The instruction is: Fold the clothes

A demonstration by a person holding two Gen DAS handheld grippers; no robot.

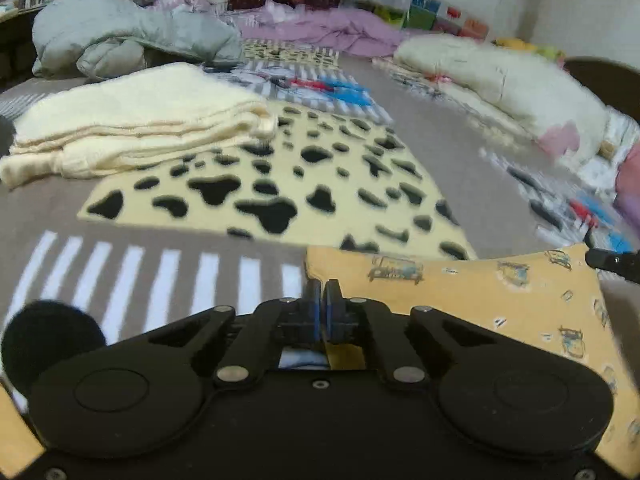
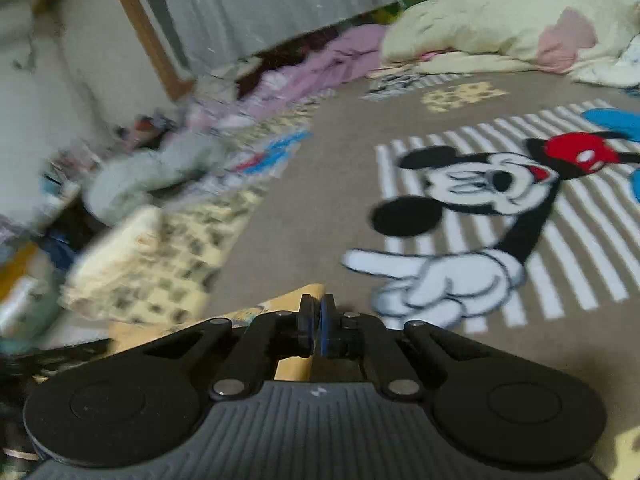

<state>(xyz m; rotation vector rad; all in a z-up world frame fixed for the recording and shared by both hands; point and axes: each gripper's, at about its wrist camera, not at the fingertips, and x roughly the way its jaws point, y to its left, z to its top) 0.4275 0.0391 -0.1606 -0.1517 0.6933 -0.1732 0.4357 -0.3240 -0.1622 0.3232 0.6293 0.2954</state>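
Your left gripper [image 1: 323, 286] was clamped on the yellow printed garment [image 1: 500, 292], its lower part cut off behind the housing. Your right gripper [image 2: 317, 303] pinched another corner, low over the grey cartoon blanket [image 2: 320, 200]; left background blurred.

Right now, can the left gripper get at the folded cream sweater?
Probably not yet. The left gripper is shut on a corner of the yellow printed garment, so it is occupied. The cream sweater lies ahead and left on the blanket, with nothing between; it would have to release first.
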